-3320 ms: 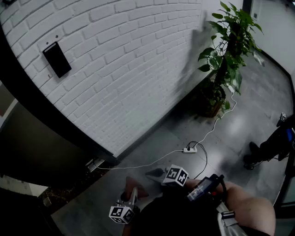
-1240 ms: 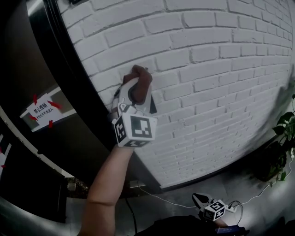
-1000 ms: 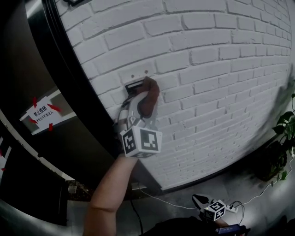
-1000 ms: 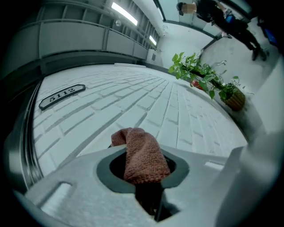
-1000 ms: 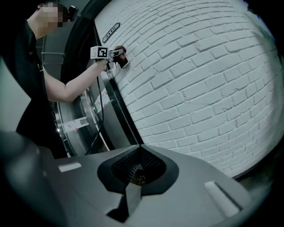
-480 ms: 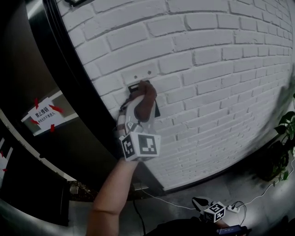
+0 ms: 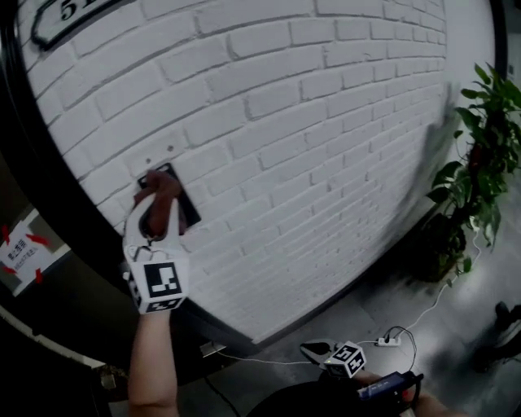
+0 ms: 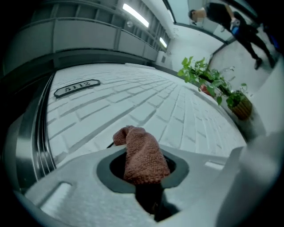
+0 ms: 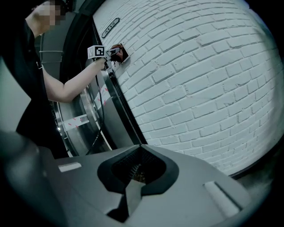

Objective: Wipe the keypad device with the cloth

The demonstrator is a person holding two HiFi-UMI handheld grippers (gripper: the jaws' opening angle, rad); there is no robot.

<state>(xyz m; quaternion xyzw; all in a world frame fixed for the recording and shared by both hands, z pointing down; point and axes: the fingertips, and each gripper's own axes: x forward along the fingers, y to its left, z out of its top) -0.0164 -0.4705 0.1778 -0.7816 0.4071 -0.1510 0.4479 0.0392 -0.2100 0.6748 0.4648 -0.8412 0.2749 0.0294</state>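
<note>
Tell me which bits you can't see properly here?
1. Keypad device, its keys: in the head view, the cloth and the left gripper cover most of it.
2. Same keypad, left gripper view: hidden behind the cloth; only a dark sliver shows.
3. Same keypad, right gripper view: too far off and too small.
4. Number plate: in the head view, cut off by the top edge.

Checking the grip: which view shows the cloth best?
The left gripper view: the brown cloth fills the middle, clamped between the jaws. The head view shows it small against the keypad device; the right gripper view, only a distant speck.
</note>
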